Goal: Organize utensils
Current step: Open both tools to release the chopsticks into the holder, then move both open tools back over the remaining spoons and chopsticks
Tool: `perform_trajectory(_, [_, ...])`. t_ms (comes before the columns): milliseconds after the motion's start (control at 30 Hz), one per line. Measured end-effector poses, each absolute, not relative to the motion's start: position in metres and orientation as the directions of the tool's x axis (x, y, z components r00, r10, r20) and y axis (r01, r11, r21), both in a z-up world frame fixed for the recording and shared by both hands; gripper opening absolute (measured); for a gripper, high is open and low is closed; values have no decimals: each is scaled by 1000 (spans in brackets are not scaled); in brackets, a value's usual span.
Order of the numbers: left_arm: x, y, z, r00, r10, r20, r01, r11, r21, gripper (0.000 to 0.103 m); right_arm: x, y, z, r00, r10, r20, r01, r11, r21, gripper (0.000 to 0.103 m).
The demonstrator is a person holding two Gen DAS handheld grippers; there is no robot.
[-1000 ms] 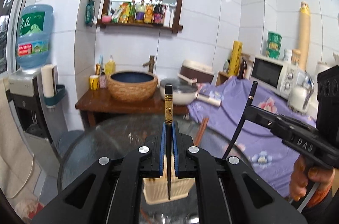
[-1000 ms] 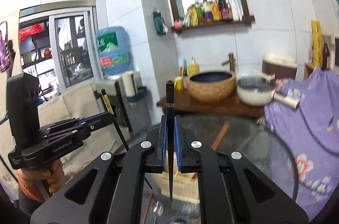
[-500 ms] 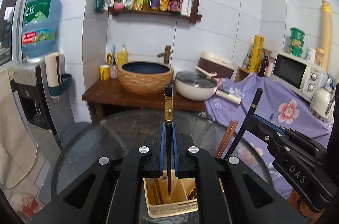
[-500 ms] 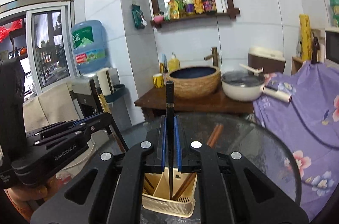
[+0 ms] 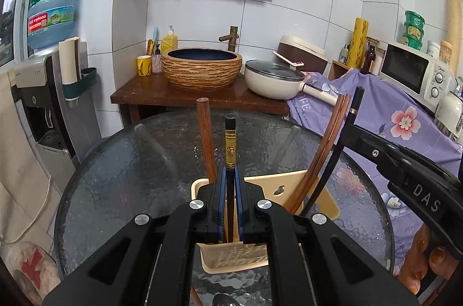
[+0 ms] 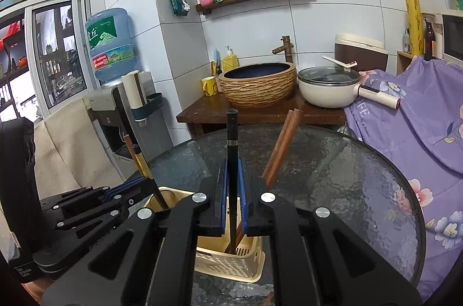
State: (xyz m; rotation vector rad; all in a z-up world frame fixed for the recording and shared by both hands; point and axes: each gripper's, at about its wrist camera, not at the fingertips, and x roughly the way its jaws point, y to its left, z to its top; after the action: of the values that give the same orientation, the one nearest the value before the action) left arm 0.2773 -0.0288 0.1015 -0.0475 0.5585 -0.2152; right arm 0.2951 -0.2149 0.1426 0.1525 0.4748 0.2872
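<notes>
A beige utensil holder point(image 5: 292, 191) stands on the round glass table point(image 5: 121, 175); it also shows in the right wrist view point(image 6: 228, 262). My left gripper point(image 5: 228, 184) is shut on a black chopstick with a gold band point(image 5: 230, 144), its lower end inside the holder. My right gripper point(image 6: 231, 178) is shut on a plain black chopstick point(image 6: 232, 132), its tip down in the holder's basket part. Brown wooden chopsticks point(image 5: 327, 138) lean in the holder, and a wooden handle point(image 5: 206, 141) stands in it. The right gripper also shows in the left wrist view point(image 5: 347, 129).
A spoon point(image 5: 224, 299) lies on the glass near the front edge. Behind the table stands a wooden stand point(image 5: 136, 91) with a woven basin point(image 5: 201, 68) and a white pot point(image 5: 273, 80). A purple floral cloth point(image 5: 390, 115) covers the counter at right. A water dispenser point(image 5: 37, 68) is at left.
Both grippers have come down over the holder with their chopsticks. The chopstick tips now sit inside the holder, and the holder looks much closer in both views.
</notes>
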Motion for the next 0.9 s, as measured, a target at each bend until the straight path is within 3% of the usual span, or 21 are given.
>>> perform_trajectory(300, [273,-29,99,836,-211,-507,189,977,-95,6,290,-219,142,862,302,-406,-233,949,213,10])
perform_trajectory(367, [268,-27,102,843,-212,-495,192,977,-92,15,285,-219,143,870,294,-395,-230,952,200,20])
perform_trajectory(433, [259,-24,105,853,-212,-476,187,977,-101,38,278,-222,145,882,288,-374,-226,953,201,47])
perform_trajectory(633, [220,1,106,895,-179,-408,138,982,-129,74,247,-231,144,892,278,-355,-217,955,203,51])
perform_trajectory(733, [202,14,97,895,-180,-407,123,979,-163,83,228,-232,137,889,286,-357,-224,953,206,62])
perform_trajectory(867, [188,21,81,887,-160,-433,103,983,-153,92,206,-228,119,880,280,-384,-230,958,172,63])
perform_trajectory(900, [186,22,78,885,-158,-439,100,983,-153,93,201,-228,114,876,282,-391,-230,958,173,68])
